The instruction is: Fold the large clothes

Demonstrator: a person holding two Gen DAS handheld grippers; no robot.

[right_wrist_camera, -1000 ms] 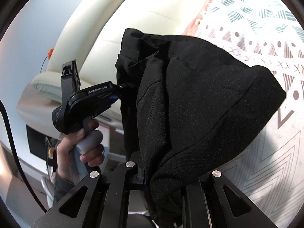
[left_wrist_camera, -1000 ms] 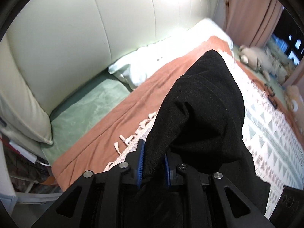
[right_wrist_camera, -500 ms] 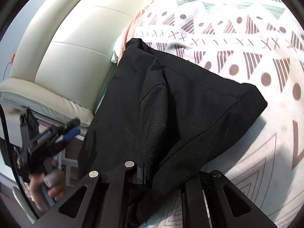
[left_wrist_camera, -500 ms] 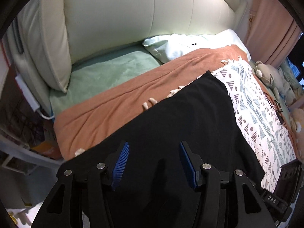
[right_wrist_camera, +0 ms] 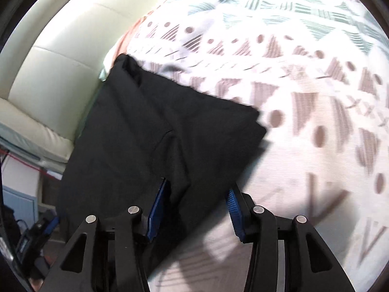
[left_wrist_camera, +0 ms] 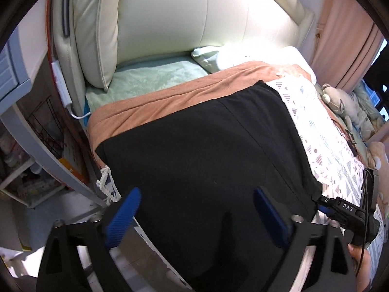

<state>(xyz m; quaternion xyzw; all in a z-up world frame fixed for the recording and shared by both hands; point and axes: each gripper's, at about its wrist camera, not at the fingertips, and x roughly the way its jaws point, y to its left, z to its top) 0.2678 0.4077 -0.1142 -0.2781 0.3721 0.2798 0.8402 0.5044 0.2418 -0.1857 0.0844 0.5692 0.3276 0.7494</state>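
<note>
A large black garment point(left_wrist_camera: 206, 133) lies spread flat on the bed, across a patterned blanket point(left_wrist_camera: 316, 126) and an orange blanket point(left_wrist_camera: 158, 97). My left gripper point(left_wrist_camera: 197, 209) hovers over its near edge, jaws opening wide, and its blue pads point(left_wrist_camera: 126, 216) touch no cloth. In the right wrist view the garment point(right_wrist_camera: 158, 121) lies folded on the patterned blanket point(right_wrist_camera: 304, 97). My right gripper point(right_wrist_camera: 195, 209) is opening; cloth lies between its pads point(right_wrist_camera: 158, 206) but is not pinched. The right gripper point(left_wrist_camera: 323, 204) also shows at the garment's right corner.
A cream padded headboard point(left_wrist_camera: 194, 12) and a white pillow point(left_wrist_camera: 255, 56) stand at the far end, above a green sheet point(left_wrist_camera: 150, 73). Plush toys point(left_wrist_camera: 340, 99) lie along the bed's right side. A shelf unit point(left_wrist_camera: 29, 121) stands close beside the bed on the left.
The garment, held up by both grippers a second ago, now lies flat on the bed. Both grippers have come down and let go, the left opening wide, the right partway.
</note>
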